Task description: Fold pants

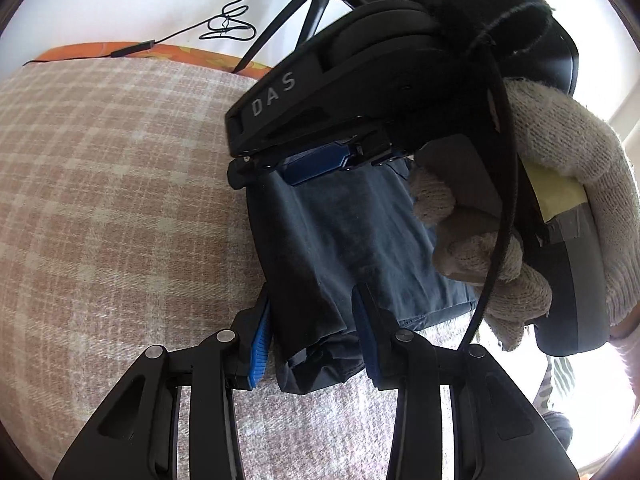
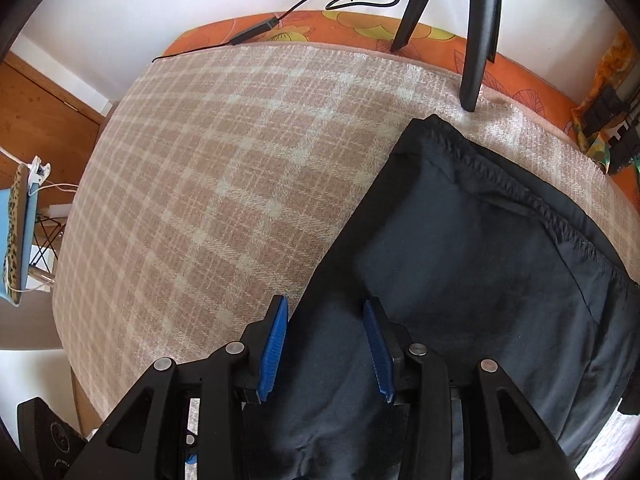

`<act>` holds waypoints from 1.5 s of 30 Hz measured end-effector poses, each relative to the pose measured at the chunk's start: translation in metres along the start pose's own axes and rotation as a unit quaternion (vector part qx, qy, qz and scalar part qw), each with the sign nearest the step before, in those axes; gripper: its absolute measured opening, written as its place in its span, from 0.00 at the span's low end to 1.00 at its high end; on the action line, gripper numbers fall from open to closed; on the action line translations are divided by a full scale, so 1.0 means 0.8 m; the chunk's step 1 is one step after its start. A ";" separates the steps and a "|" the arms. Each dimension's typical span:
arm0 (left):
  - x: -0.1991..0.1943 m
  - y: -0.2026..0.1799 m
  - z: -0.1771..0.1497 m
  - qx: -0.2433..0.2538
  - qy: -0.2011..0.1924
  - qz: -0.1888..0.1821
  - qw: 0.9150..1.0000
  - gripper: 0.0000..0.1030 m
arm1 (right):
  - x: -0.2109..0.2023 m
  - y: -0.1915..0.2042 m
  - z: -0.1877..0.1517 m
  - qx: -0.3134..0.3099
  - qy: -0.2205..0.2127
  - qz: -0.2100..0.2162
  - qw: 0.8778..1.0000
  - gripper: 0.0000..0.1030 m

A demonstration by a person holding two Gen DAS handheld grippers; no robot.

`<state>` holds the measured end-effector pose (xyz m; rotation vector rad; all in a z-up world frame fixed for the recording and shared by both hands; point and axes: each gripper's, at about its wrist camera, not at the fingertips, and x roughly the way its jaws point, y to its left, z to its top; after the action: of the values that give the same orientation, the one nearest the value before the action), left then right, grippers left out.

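Left gripper point(image 1: 314, 338) sits with its jaws spread around a bunched fold of the dark pants point(image 1: 340, 240), not pinching. Right gripper point(image 2: 326, 350) is spread wide too, over the pants point(image 2: 480, 260), which lie on the plaid blanket point(image 2: 220, 160). Behind, tripod legs point(image 2: 476, 40).

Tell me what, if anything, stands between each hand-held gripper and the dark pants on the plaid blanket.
Nothing visible does. The left hand-held gripper has its open blue pads on either side of a bunched end of the pants. The right hand-held gripper sits open directly over the fabric. The plaid blanket alongside shows only cloth.
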<state>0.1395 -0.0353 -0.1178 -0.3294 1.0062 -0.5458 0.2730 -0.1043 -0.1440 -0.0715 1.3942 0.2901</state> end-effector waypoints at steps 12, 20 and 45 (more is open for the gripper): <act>-0.017 -0.017 -0.004 0.015 -0.001 -0.009 1.000 0.35 | 0.018 0.011 0.001 -0.013 0.023 -0.037 0.999 0.32; -0.053 -0.034 -0.003 0.021 -0.003 -0.020 1.000 0.35 | -0.017 -0.035 -0.023 0.015 -0.030 0.037 0.999 0.02; 0.005 -0.121 0.038 0.103 -0.008 0.047 0.993 0.35 | -0.130 -0.313 -0.211 0.207 -0.196 0.116 0.951 0.00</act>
<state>0.1406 -0.1163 -0.0567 -0.1010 0.9362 -0.5552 0.1567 -0.3993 -0.1029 0.4787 1.0407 0.1869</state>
